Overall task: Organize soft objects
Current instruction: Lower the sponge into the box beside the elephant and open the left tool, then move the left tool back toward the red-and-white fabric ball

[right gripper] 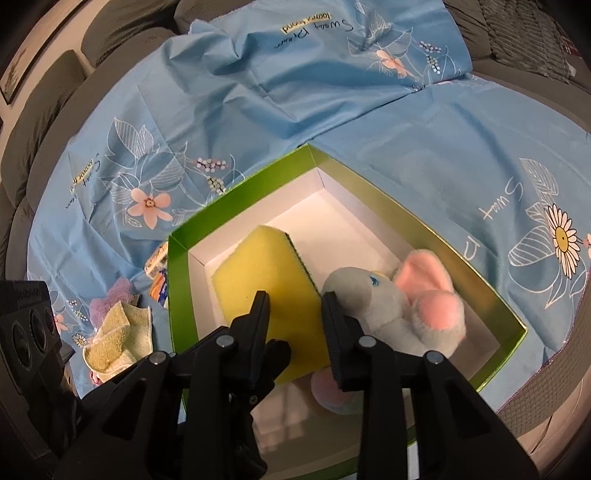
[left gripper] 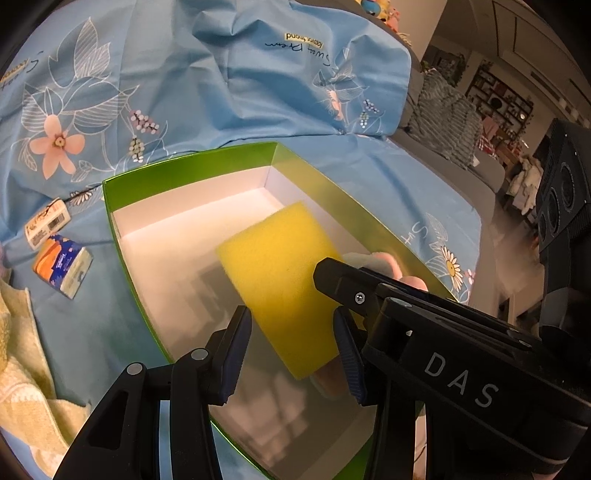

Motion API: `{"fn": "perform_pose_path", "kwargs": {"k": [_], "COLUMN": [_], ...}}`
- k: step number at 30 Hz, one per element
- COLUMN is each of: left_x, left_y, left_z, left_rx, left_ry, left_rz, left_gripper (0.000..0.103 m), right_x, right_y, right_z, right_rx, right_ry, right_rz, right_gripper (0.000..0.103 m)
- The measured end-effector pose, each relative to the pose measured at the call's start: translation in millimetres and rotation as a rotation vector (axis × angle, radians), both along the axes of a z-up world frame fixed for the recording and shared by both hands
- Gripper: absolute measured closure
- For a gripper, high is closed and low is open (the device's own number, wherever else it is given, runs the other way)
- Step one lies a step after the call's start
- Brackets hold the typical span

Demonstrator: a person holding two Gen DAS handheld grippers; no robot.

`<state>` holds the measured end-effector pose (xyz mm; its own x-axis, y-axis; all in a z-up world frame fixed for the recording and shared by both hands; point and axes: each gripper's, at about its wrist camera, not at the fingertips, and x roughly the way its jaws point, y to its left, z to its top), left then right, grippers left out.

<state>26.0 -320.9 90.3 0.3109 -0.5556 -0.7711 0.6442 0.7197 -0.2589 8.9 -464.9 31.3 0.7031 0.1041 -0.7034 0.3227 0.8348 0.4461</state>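
Observation:
A yellow sponge (left gripper: 280,273) with a dark green scrub side lies tilted inside the green box (left gripper: 192,162) with a white interior; it also shows in the right wrist view (right gripper: 258,273). My left gripper (left gripper: 295,350) is open, its fingers standing either side of the sponge's near end without squeezing it. My right gripper (right gripper: 295,325) is open just above the sponge; its black finger crosses the left wrist view. A grey and pink plush elephant (right gripper: 391,306) lies in the box (right gripper: 177,258) beside the sponge.
The box sits on a blue floral sheet (left gripper: 229,74) over a grey sofa (right gripper: 122,22). Left of the box lie two tissue packs (left gripper: 62,266), a yellow towel (right gripper: 118,336) and a purple soft item (right gripper: 110,299). A room with shelves shows at the right.

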Motion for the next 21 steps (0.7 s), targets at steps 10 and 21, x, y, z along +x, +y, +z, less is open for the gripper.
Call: {"fn": "perform_pose_path", "kwargs": {"k": [10, 21], "left_x": [-8.1, -29.7], "left_y": [51.6, 183.1], "left_z": [34.8, 48.6], "left_rx": [-0.102, -0.113], "left_ry": [-0.05, -0.116], "left_rz": [0.078, 0.33], "left_gripper": [0.034, 0.021], "right_x": [-16.7, -19.4], "right_y": [-2.1, 37.0], "right_z": [20.2, 35.1], "right_rx": [-0.07, -0.078], "right_ry": [-0.123, -0.223], "right_rz": [-0.079, -0.031], "right_gripper": [0.023, 0.001]}}
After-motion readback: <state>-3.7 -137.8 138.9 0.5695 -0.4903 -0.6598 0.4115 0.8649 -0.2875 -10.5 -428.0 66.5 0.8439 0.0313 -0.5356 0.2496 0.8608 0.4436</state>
